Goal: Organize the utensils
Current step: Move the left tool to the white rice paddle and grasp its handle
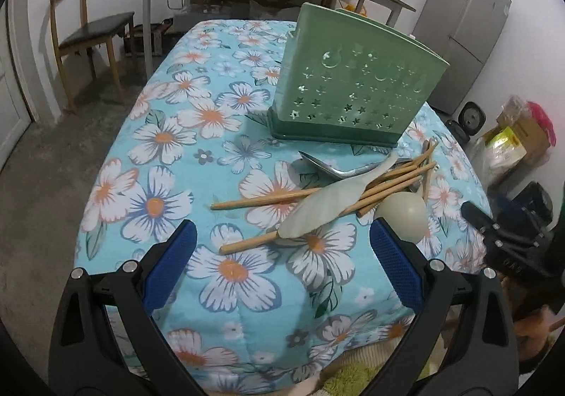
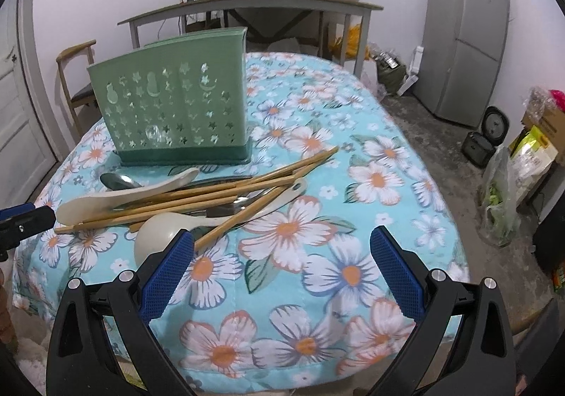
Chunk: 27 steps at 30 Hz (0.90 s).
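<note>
Flowered blue cloth (image 1: 197,163) covers the worktop, with a grey table, a wooden chair and a fridge behind it against the white wall.

Through my left wrist camera, my left gripper (image 1: 282,255) hangs over the near edge with its jaws spread wide and nothing between them. Just beyond lies the heap of utensils: bamboo chopsticks (image 1: 268,200) fanned out, a pale flat rice paddle (image 1: 317,216) lying across them, a round cream spoon (image 1: 406,210) beside my right-hand pad, and a metal spoon (image 1: 317,163) at the back. The green holder (image 1: 353,85) stands upright behind the heap, empty as far as I can tell. My other tool shows dark at the right edge.

Through my right wrist camera, my right gripper (image 2: 282,255) is likewise wide open and empty, hovering over bare cloth to the right of the heap. The chopsticks (image 2: 212,195) point toward me and to the right, the cream spoon (image 2: 159,237) sits just by my left-hand pad, and the holder (image 2: 169,106) is at the far left.

Nothing is sorted yet, I judge. I would take whatever lies on top first, likely the paddle, gripping its handle so the sticks underneath are not dragged, then drop it handle-down into the holder.
</note>
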Each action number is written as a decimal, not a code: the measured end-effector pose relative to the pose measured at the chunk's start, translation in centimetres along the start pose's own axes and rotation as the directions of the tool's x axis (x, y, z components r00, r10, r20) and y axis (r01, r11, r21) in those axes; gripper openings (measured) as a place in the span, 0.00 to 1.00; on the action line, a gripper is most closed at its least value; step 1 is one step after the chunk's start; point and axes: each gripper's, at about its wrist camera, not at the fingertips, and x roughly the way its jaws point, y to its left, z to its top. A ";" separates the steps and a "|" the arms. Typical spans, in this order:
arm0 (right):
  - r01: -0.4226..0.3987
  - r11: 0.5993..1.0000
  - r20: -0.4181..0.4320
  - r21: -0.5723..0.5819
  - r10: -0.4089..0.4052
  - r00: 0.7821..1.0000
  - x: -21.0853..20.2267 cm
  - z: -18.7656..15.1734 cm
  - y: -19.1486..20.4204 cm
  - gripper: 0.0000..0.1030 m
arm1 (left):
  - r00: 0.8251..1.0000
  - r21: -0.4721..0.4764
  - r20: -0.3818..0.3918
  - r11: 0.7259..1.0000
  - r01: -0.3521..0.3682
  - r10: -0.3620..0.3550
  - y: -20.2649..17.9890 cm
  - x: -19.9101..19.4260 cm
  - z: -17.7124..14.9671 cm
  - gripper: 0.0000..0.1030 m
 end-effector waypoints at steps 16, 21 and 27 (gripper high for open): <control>-0.071 0.997 -0.141 -0.032 0.066 0.988 5.2 -1.8 1.1 0.95 | 0.994 -0.006 -0.110 1.000 -0.010 0.010 1.1 4.2 -1.2 0.92; -0.078 0.996 -0.147 -0.034 0.072 0.986 5.5 -1.9 1.1 0.95 | 0.993 -0.007 -0.114 1.000 -0.003 0.002 1.3 4.3 -1.3 0.92; -0.097 0.995 -0.149 -0.023 0.092 0.985 5.5 -2.0 0.8 0.95 | 0.992 0.018 -0.126 1.000 -0.025 0.028 1.0 4.4 -1.4 0.92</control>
